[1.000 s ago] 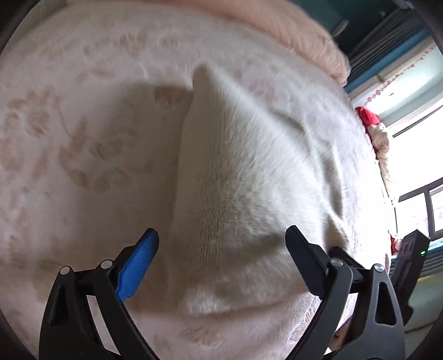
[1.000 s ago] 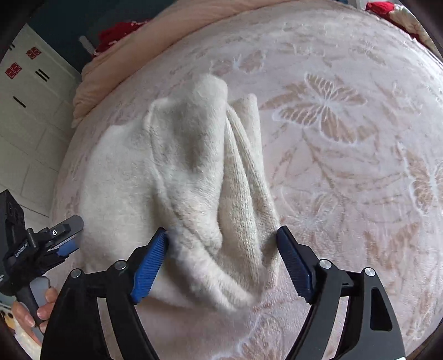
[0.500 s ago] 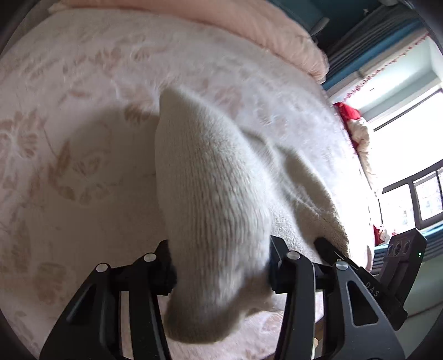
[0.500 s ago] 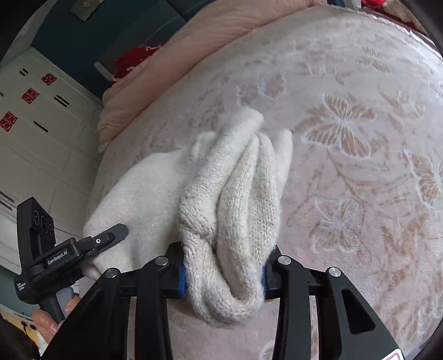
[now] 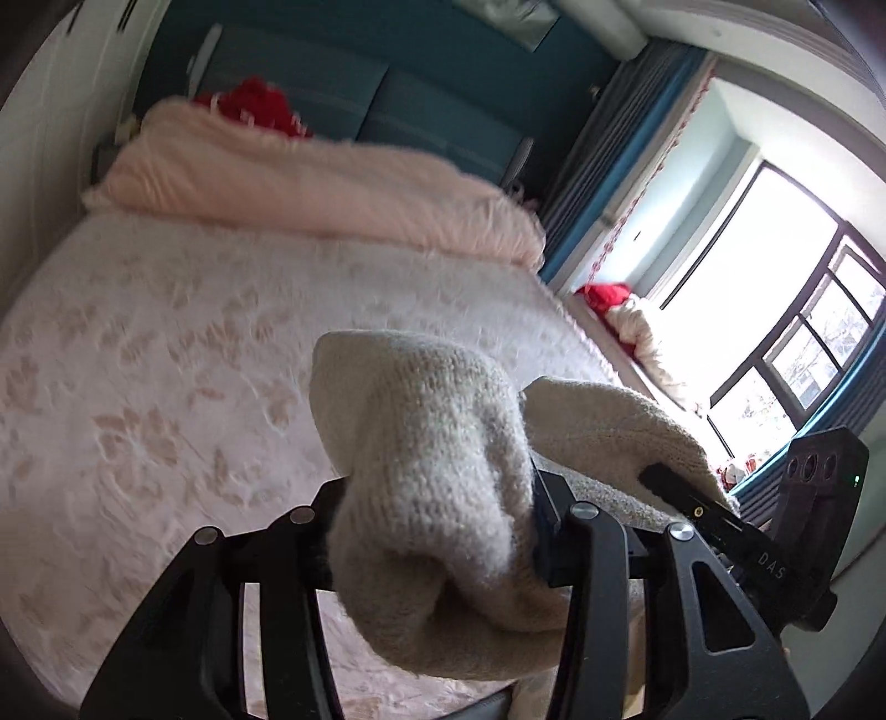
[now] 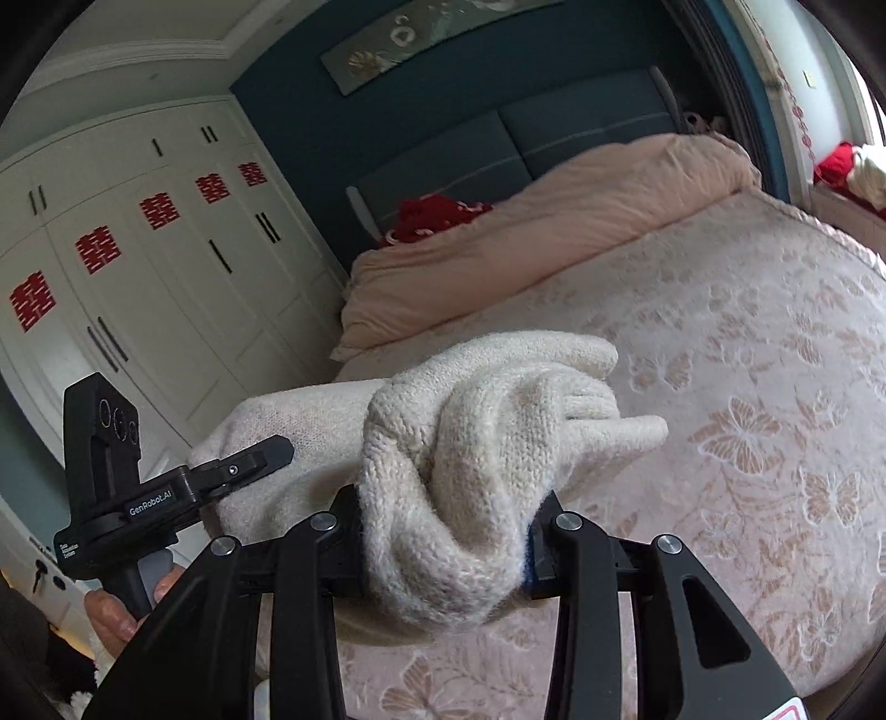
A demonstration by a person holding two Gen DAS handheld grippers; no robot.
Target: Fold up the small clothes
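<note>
The left wrist view alone shows the window point(image 5: 775, 332) at 3 o'clock, bright and blown out, and a red-and-white heap point(image 5: 620, 304) on its sill. The right wrist view alone shows the white wardrobe point(image 6: 138, 266) at 9 o'clock, with red paper cuts on its doors, and a picture point(image 6: 421, 39) on the dark wall at 12 o'clock. Each view catches the other tool at its edge: the right one at 4 o'clock in the left view, the left one at 8 o'clock in the right view, with the person's hand point(image 6: 116, 609) on its grip.

The left gripper point(image 5: 437, 531) is closed tight on a bunched fold of the cream knit point(image 5: 432, 454); the cloth fills the gap between its fingers and bulges over them. The right gripper point(image 6: 443, 531) is likewise clamped on a thick twisted wad of the knit point(image 6: 487, 432), blue pad just showing at the right finger. The garment spans between the two tools, lifted above the bed point(image 5: 138, 360).

The bed wears a pale pink cover with a butterfly and leaf pattern. A peach duvet point(image 6: 554, 221) lies rolled along its far end at 12 o'clock, red cloth point(image 6: 432, 213) behind it, against a dark teal headboard point(image 5: 387, 88).
</note>
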